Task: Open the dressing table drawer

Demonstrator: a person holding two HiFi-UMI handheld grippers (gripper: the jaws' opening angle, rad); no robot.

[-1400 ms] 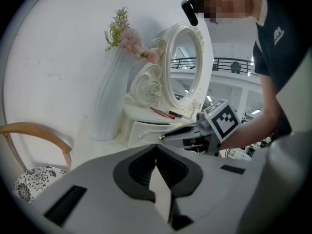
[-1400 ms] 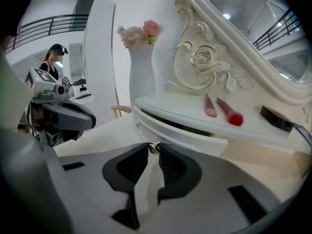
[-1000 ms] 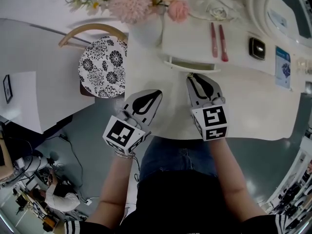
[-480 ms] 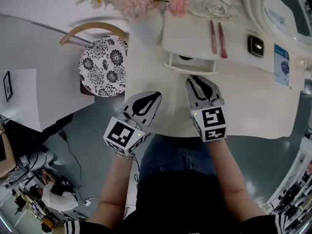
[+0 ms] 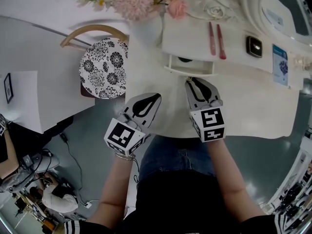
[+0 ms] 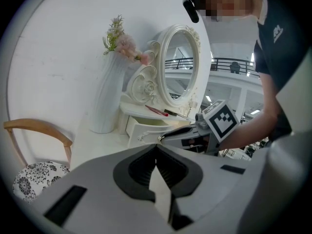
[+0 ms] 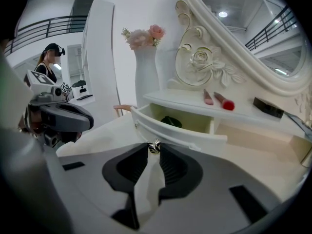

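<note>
The white dressing table drawer (image 5: 191,69) stands partly pulled out under the small shelf, with a dark green thing (image 7: 171,121) inside. My right gripper (image 5: 189,80) is shut on the drawer's small metal knob (image 7: 154,146), which sits pinched between the pad tips. In the left gripper view the drawer front (image 6: 145,128) shows with the right gripper at its knob. My left gripper (image 5: 157,96) hovers over the tabletop to the left of the drawer, jaws shut on nothing, tips meeting (image 6: 156,144).
A white vase of pink flowers (image 5: 146,27) stands left of the shelf. Two red sticks (image 5: 217,37) and a black case (image 5: 254,47) lie on it. An ornate mirror (image 7: 243,38) rises behind. A chair with a floral cushion (image 5: 102,65) is at the table's left.
The drawer has slid out a little further, showing more of its inside, with the right gripper still on the knob. The left gripper has stayed put.
</note>
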